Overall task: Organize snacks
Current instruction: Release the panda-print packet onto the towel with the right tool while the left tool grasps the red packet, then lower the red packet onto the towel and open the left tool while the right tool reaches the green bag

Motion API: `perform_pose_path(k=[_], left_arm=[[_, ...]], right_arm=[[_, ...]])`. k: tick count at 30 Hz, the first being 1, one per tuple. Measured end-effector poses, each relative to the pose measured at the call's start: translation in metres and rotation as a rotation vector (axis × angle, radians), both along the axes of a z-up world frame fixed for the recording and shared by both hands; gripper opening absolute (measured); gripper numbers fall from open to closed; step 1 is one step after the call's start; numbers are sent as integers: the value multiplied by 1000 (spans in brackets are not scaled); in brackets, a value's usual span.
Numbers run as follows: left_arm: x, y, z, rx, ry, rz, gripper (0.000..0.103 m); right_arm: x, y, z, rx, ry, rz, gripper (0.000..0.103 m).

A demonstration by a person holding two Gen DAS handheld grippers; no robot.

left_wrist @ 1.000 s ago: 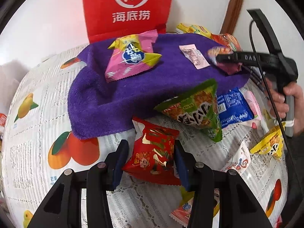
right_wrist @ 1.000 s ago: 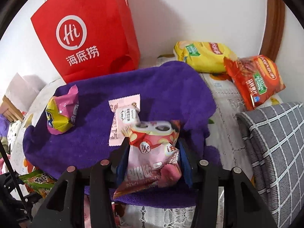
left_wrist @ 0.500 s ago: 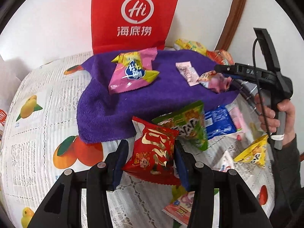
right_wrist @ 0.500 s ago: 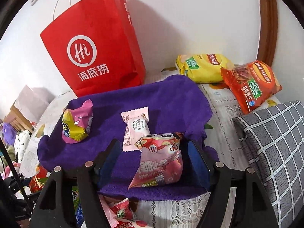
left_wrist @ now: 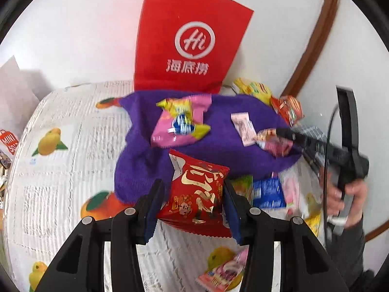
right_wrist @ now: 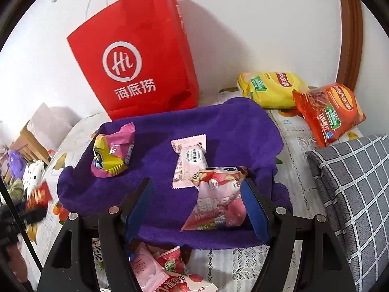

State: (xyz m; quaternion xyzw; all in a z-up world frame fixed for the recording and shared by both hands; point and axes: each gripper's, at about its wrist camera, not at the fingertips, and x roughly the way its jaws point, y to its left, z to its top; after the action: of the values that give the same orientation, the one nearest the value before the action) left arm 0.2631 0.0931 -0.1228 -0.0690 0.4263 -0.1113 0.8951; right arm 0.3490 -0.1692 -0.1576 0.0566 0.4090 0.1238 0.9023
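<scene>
- We're seeing a tall red paper bag (right_wrist: 136,58) standing behind a purple towel (right_wrist: 218,131).
- Our left gripper (left_wrist: 192,199) is clamping a shiny red snack packet (left_wrist: 197,194), lifted above the tablecloth.
- Our right gripper (right_wrist: 197,209) is standing released around a pink snack pouch (right_wrist: 216,202) lying on the towel, touching the right pad only.

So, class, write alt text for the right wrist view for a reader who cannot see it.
The right gripper stands open over a purple towel, a pink snack packet lying loose between its fingers. A red paper bag stands behind the towel.
</scene>
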Motion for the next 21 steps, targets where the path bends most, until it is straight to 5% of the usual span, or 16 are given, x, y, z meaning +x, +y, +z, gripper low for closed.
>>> perform_pose_path(k=[9, 21], left_arm=[[53, -17, 19, 34, -40, 102, 45], [73, -21, -27, 11, 13, 168, 46]], right_arm=[[-5, 6, 2, -35, -16, 15, 73], [-7, -3, 7, 74, 38, 37, 73]])
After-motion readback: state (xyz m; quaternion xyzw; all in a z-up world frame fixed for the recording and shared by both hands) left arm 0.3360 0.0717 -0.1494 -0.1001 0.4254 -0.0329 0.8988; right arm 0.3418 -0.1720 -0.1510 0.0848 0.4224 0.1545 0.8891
